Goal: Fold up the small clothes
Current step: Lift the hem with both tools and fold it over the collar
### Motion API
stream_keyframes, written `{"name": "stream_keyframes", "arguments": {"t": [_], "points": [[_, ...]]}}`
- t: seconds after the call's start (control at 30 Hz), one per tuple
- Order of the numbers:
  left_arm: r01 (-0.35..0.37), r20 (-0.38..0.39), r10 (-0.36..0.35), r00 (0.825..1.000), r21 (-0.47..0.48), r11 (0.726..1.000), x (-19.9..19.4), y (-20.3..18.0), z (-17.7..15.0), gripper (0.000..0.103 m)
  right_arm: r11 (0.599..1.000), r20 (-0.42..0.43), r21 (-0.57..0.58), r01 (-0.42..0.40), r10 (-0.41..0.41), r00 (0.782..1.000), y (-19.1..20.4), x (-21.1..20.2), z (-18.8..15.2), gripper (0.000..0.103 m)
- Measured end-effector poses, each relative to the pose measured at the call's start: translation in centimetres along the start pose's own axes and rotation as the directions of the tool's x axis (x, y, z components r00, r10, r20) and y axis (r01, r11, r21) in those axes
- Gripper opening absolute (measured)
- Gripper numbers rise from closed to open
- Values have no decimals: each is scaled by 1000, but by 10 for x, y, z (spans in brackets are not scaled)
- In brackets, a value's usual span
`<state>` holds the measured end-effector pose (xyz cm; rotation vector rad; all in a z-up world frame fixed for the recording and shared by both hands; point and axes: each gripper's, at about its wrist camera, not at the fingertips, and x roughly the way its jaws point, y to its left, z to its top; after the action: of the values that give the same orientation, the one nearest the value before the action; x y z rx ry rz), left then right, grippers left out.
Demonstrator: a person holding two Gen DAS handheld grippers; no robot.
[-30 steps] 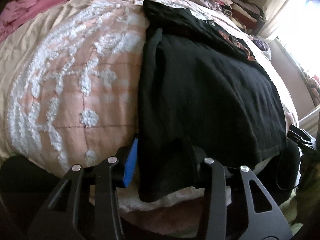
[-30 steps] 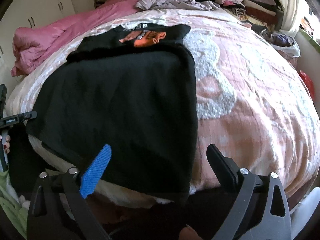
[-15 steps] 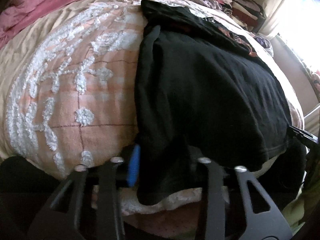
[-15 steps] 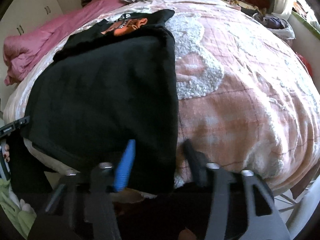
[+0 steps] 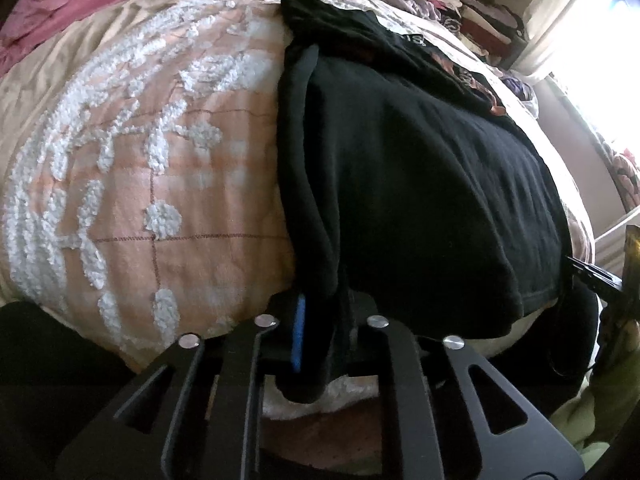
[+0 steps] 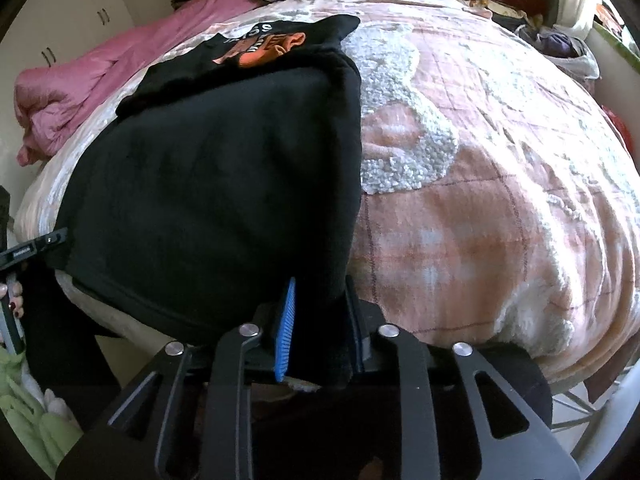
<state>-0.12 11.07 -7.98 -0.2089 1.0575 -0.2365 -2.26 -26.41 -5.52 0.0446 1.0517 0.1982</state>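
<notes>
Black garment (image 5: 420,200) lies lengthwise away across bed, both tongs (image 5: 320,332) (image 6: 320,332) just closed, pinching its near corners.

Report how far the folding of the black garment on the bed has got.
Done: the black garment lies flat on the bedspread, one side edge already doubled over. In hand: the left gripper and right gripper have just closed on its two near corners at the bed's edge. Left: carry that near hem up toward the printed end and smooth the fold.
</notes>
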Motion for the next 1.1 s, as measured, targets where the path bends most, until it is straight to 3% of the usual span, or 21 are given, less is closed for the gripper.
{"name": "stream_keyframes", "arguments": {"t": [0.03, 0.23, 0.47, 0.8, 1.1], "points": [[3, 6, -3, 1000, 1, 1000, -3, 0, 1, 4, 1000, 12, -6, -1, 1, 1000, 1, -3, 1, 8], [41, 96, -38, 995, -26, 999, -36, 10, 16, 4, 998, 98, -3, -57, 57, 994, -1, -28, 15, 7], [78, 188, -72, 980, -26, 997, -61, 8, 48, 4, 995, 230, -11, -101, 101, 968, -1, -59, 51, 7], [116, 283, -99, 954, -44, 992, -70, 6, 106, 4, 999, 369, -29, -45, 53, 928, -1, -71, 116, 7], [112, 339, -89, 937, -49, 992, -61, 2, 152, 4, 1000, 415, -2, -14, 13, 910, -4, -59, 157, 7]]}}
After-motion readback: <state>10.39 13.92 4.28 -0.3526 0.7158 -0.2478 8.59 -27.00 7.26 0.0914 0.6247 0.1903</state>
